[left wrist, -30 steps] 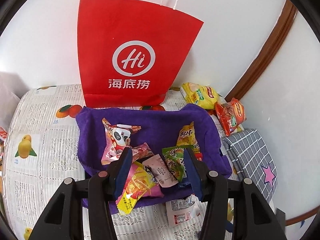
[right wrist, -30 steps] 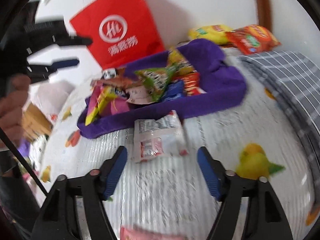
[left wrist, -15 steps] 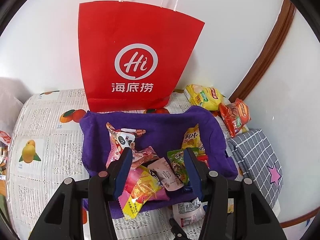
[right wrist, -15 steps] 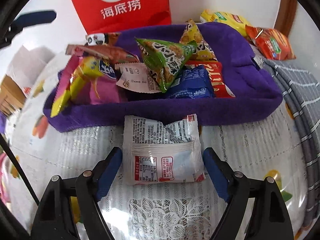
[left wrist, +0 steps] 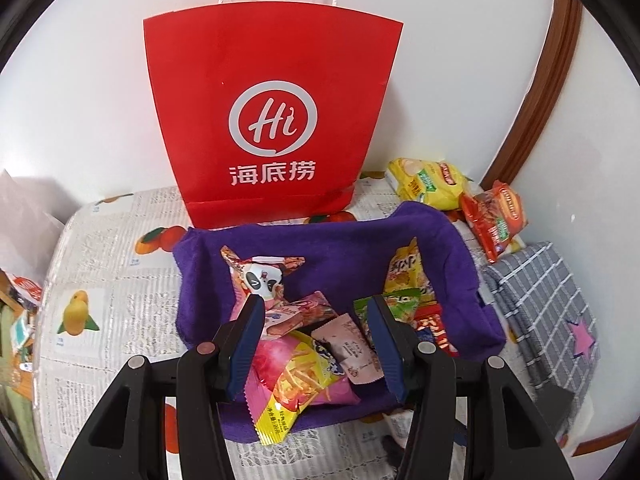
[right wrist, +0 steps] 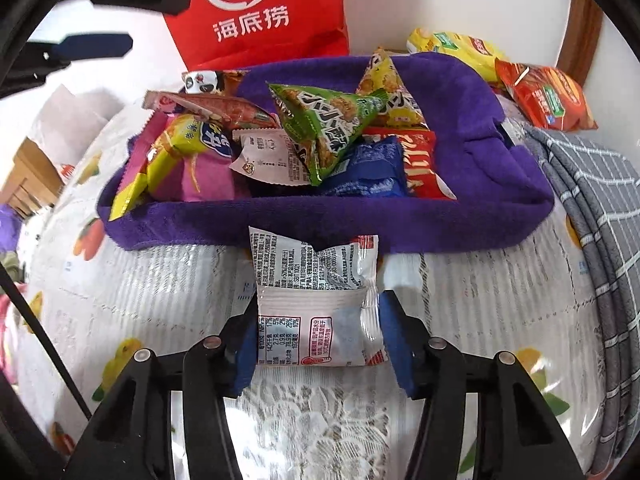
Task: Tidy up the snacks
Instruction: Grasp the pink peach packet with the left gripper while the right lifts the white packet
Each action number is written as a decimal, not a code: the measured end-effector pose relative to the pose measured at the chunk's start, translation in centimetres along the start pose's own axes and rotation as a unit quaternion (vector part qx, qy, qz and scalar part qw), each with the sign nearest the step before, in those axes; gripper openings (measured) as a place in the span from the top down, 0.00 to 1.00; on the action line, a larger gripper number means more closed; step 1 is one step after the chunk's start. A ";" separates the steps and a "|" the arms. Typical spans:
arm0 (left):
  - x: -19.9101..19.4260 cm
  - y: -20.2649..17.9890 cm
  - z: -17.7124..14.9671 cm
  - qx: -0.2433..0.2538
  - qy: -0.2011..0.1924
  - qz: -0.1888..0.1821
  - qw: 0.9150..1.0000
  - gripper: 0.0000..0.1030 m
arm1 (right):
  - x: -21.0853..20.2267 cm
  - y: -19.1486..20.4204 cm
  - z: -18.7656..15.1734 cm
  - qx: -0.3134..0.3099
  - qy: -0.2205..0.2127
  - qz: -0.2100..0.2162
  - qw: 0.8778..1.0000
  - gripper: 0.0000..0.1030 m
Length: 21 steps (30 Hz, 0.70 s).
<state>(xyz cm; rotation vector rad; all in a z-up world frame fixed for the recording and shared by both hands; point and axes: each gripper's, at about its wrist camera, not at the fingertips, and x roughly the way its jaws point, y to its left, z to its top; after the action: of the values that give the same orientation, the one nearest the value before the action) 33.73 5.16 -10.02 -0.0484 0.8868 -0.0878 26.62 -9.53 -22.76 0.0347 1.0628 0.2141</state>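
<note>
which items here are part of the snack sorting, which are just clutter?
In play:
- white snack packet, between the right gripper pads, which have just been closing on it
- purple fabric bin holding snacks
- yellow chip bag and orange chip bag behind the bin

Lying about:
- red paper bag
- grey checked cloth
- fruit-print tablecloth

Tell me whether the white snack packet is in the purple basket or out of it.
Out. The white packet lies on the tablecloth in front of the purple basket, between the right gripper fingers.
</note>
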 end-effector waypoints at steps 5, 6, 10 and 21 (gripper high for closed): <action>-0.8 -1.0 -0.5 0.018 -0.006 0.015 1.000 0.51 | -2.1 -1.2 -0.9 0.010 -0.021 0.011 1.000 0.47; -1.1 -1.1 -0.7 0.019 -0.006 0.017 1.000 0.51 | -2.7 -1.5 -1.2 0.011 -0.026 0.014 1.000 0.47; -2.8 -1.3 -2.9 0.021 -0.004 0.009 1.000 0.51 | -5.1 -2.8 -2.5 0.021 -0.039 0.002 0.999 0.47; -5.0 -1.6 -12.5 0.024 0.056 -0.035 0.998 0.51 | -10.4 -6.5 -6.5 0.089 -0.071 -0.017 0.993 0.47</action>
<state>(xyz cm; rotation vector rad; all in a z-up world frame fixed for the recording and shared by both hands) 20.84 3.93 -13.94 -0.0305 0.9953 -0.1781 17.19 -18.37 -17.84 0.1886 0.9373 0.0840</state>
